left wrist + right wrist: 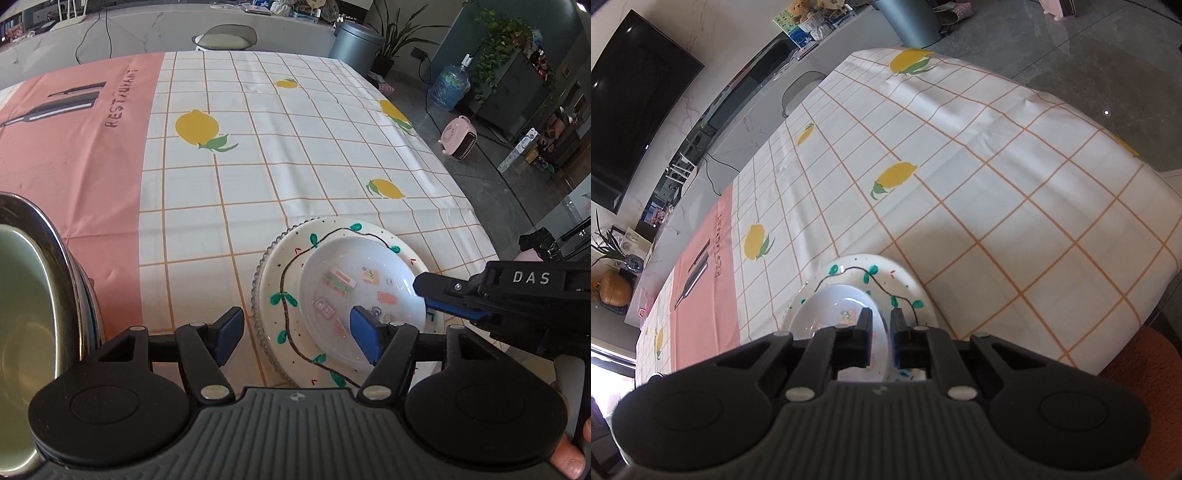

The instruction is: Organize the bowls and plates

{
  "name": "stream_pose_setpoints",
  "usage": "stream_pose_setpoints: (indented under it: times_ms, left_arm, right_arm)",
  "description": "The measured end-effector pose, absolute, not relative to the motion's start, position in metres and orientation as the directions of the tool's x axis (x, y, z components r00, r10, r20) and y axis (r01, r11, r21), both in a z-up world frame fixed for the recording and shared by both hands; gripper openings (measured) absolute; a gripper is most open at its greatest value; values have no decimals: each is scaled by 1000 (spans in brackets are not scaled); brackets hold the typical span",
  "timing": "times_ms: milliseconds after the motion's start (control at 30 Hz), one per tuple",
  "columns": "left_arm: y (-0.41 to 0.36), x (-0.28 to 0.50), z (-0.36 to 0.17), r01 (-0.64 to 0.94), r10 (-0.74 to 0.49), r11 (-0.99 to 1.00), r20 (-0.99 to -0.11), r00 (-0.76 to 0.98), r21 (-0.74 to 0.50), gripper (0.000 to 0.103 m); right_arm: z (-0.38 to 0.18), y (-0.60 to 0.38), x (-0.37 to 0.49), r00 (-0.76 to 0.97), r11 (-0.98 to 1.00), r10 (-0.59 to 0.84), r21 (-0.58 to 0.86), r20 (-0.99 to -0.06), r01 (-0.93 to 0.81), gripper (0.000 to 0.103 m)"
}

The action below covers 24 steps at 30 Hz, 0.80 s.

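A small white bowl (354,291) with coloured stickers inside sits on a white plate (280,273) painted with a dark vine and green leaves. The plate rests on a ridged glass plate (258,291) on the tablecloth. My right gripper (882,332) is shut on the bowl's (831,310) near rim, one finger inside and one outside; it also shows in the left wrist view (428,295). My left gripper (295,336) is open and empty, just above the plates' near-left edge, with its right pad (364,332) over the bowl.
A steel bowl (33,317) stands close at the left of the left gripper. The lemon-print grid tablecloth (295,147) with a pink panel (74,147) covers the table. The table's right edge (476,218) drops to the floor near the plates. A chair (225,37) stands at the far side.
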State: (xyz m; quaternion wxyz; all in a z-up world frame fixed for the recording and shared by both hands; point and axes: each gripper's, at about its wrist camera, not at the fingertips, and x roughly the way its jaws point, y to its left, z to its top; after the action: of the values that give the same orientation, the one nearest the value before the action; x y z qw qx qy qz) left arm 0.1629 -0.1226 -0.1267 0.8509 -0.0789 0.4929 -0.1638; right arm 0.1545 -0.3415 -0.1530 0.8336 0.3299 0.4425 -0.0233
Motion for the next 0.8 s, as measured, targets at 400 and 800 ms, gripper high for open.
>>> stream_pose_setpoints:
  times_ms: [400, 800]
  left_arm:
    - [-119, 166, -137, 158, -426, 904, -794, 434, -398, 43]
    - [-116, 180, -141, 99, -475, 869, -761, 441, -485, 59]
  right_arm:
    - [-161, -374, 145, 630, 711, 220, 565, -745, 419, 48]
    - [-169, -398, 143, 630, 685, 197, 565, -751, 459, 49]
